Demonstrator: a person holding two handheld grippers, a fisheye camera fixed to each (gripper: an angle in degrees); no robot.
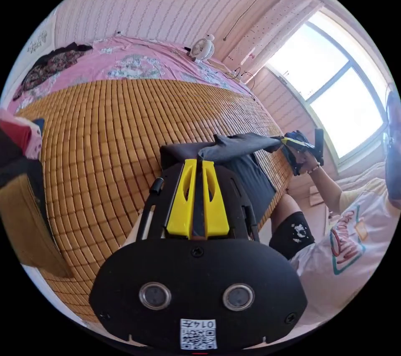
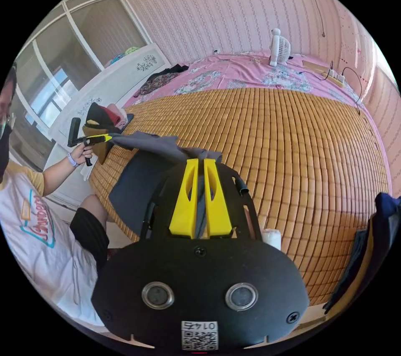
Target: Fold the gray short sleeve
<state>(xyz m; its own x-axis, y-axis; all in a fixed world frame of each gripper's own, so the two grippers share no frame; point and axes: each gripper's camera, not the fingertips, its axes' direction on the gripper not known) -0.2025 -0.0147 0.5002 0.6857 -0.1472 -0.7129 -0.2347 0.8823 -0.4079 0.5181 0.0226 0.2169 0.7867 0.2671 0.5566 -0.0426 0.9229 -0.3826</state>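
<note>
Above the mat (image 1: 104, 130), both grippers held the shirt (image 1: 238, 145) stretched. Left gripper (image 1: 199, 161) fingers pinched one end. Right gripper (image 2: 199, 160) fingers pinched the other.

Mirrored digits beside QR code sticker (image 1: 198, 334) on gripper body, not legible. Red script on person's T-shirt (image 1: 348, 243), unreadable.

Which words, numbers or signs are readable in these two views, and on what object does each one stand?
Nothing reads with certainty.
Sticker below the left tongs: mirrored characters and a code square, not legible.
Sticker below the right tongs: the same.
Red lettering on the person's white shirt: bent, partly cut off.
Wall sheet: too small.
</note>
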